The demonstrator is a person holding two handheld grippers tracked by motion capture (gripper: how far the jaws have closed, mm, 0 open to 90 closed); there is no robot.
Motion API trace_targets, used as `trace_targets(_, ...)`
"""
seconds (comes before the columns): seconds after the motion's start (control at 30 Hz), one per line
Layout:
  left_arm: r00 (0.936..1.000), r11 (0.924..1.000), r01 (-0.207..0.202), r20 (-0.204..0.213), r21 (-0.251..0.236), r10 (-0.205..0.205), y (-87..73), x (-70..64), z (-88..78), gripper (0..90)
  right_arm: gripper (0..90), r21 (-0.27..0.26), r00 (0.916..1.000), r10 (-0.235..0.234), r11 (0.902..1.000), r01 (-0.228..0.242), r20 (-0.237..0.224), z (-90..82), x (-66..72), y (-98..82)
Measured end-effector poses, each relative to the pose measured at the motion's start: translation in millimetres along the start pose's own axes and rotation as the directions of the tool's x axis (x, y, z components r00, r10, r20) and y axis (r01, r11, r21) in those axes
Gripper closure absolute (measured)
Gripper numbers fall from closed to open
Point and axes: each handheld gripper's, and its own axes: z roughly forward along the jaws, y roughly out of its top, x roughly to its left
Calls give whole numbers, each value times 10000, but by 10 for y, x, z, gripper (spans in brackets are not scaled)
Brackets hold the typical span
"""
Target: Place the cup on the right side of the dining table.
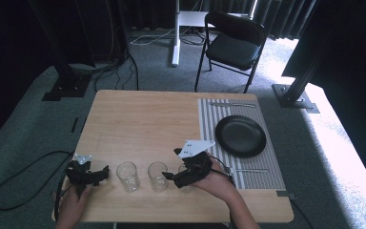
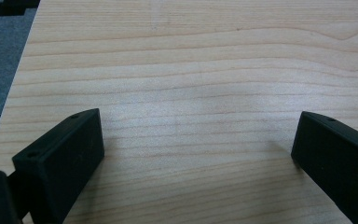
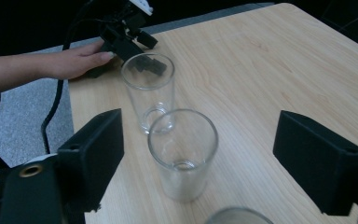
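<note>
clear empty glass (image 3: 183, 156) upright on table (image 3: 270, 74), 2nd glass (image 3: 148, 91) just behind. right tongs (image 3: 198, 163) released, straddling it w/o touching; left tongs (image 2: 198, 154) released.

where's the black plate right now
In the high view the black plate lies on the striped placemat at the table's right side, beyond the right hand-held gripper.

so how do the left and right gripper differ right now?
The left gripper rests near the table's left front corner, its open jaws framing bare wood. The right gripper sits beside the glasses, its open jaws lined up on the nearer glass with the farther glass beyond, not touching either. Both are black, hand-held and gripping nothing.
</note>
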Motion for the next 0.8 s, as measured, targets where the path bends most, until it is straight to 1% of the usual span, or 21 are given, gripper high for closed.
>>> trace_targets(0.03,10000,10000,-1,0,0,1,0,0,0,26,161,47,9999,-53,10000,54,-106,50,17,25)
trace_targets(0.17,10000,10000,-3,-1,-3,3,0,0,0,26,161,68,9996,-146,9999,148,-232,113,43,61)
trace_targets(0.3,10000,10000,-6,-2,-1,6,0,0,0,26,161,252,9988,-225,9994,237,-439,225,71,114)
trace_targets(0.33,10000,10000,-6,-2,-1,6,0,0,0,26,161,252,9988,-225,9994,237,-439,225,71,114)
trace_targets(0.37,10000,10000,-1,0,0,1,0,0,0,26,161,345,9983,-284,9989,302,-504,275,82,130)
trace_targets(0.5,10000,10000,0,0,-2,0,0,0,0,26,161,479,9973,-351,9981,382,-639,366,103,160)
trace_targets(0.53,10000,10000,0,0,-2,0,0,0,0,26,161,479,9973,-351,9981,382,-639,366,103,160)
trace_targets(0.57,10000,10000,-1,2,0,1,0,0,0,26,161,540,9967,-378,9977,417,-718,407,108,174)
trace_targets(0.6,10000,10000,-1,2,0,1,0,0,0,26,161,540,9967,-378,9977,417,-718,407,108,174)
trace_targets(0.63,10000,10000,-6,-1,-1,6,0,0,0,26,161,617,9962,-386,9971,435,-780,447,116,188)
trace_targets(0.73,10000,10000,-4,-1,-3,4,0,0,0,26,160,638,9954,-433,9968,488,-849,486,121,203)
trace_targets(0.8,10000,10000,2,1,-3,-2,0,0,0,26,161,729,9942,-496,9957,566,-955,552,142,231)
